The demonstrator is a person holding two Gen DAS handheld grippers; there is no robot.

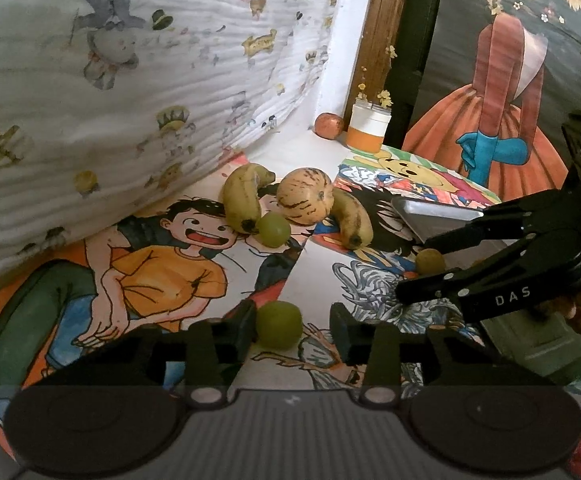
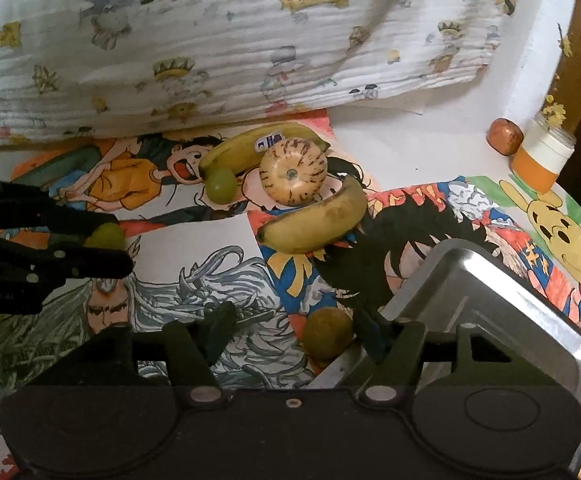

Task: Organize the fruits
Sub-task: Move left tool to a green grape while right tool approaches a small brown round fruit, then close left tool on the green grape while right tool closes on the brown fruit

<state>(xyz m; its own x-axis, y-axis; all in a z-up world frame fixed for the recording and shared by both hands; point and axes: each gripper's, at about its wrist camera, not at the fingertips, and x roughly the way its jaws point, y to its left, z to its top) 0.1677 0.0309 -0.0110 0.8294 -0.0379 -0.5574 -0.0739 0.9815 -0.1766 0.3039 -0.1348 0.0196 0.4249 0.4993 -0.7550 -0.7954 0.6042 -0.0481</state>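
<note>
A green round fruit [image 1: 279, 325] lies on the cartoon-covered table between the fingers of my left gripper [image 1: 293, 324]. It touches the left pad, and a gap shows at the right pad, so the gripper is open. The right wrist view shows the same left gripper [image 2: 118, 242] around that fruit [image 2: 108, 236]. An olive-brown round fruit [image 2: 327, 334] lies by the corner of the metal tray [image 2: 490, 292], inside my open right gripper [image 2: 295, 332]. It sits close to the right finger and far from the left one. Two bananas [image 1: 244, 200] [image 1: 350, 220], a striped yellow melon [image 1: 306, 196] and another green fruit [image 1: 274, 229] lie further back.
A patterned white pillow [image 1: 130, 80] bulges over the left and back of the table. A red apple [image 1: 329, 125] and a jar with an orange band [image 1: 369, 128] stand in the far corner by a wooden frame. A hand holds the right gripper [image 1: 414, 266] at the right.
</note>
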